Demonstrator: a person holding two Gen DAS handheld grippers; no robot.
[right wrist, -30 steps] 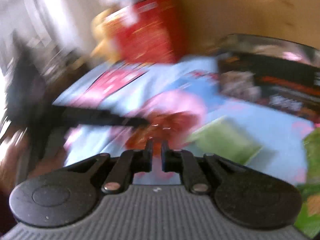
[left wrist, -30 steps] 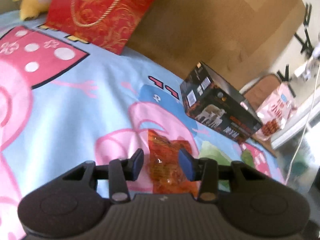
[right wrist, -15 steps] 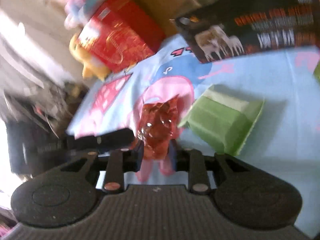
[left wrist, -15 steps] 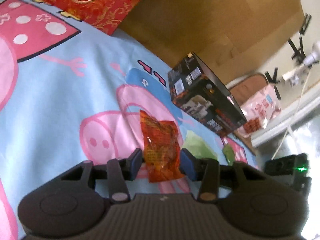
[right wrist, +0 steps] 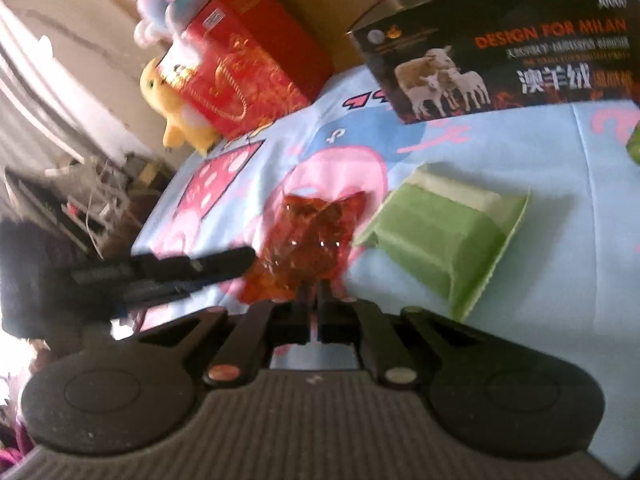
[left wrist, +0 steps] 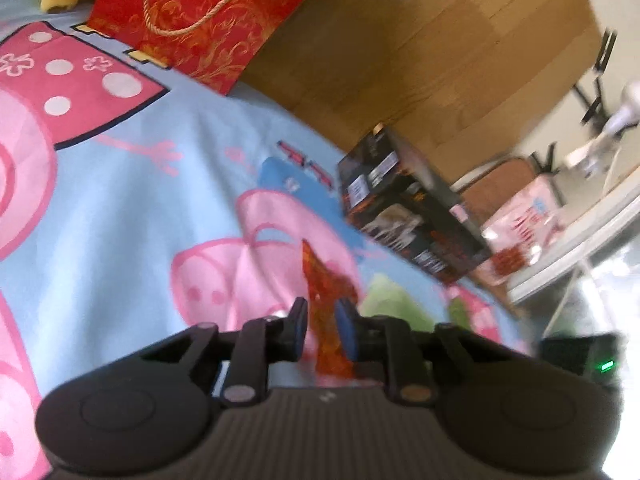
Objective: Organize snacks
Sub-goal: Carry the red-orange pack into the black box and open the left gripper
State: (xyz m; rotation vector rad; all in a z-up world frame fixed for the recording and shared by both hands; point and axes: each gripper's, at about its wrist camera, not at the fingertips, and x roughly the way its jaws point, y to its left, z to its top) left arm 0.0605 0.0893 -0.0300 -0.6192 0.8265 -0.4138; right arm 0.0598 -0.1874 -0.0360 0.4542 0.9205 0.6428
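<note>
Orange snack packet pinched at lower edge by right gripper, jaws nearly together. Left gripper spread slightly, packet between its fingers, contact unclear.

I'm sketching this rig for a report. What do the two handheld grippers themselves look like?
Both look alike: matte black plastic. The left gripper has a ribbed dark-grey body, two round side housings, linkage arms with metallic pivot pins, and blue-tinted finger pads. The right gripper matches it, though its pads look black. No cables or sleeves show.
</note>
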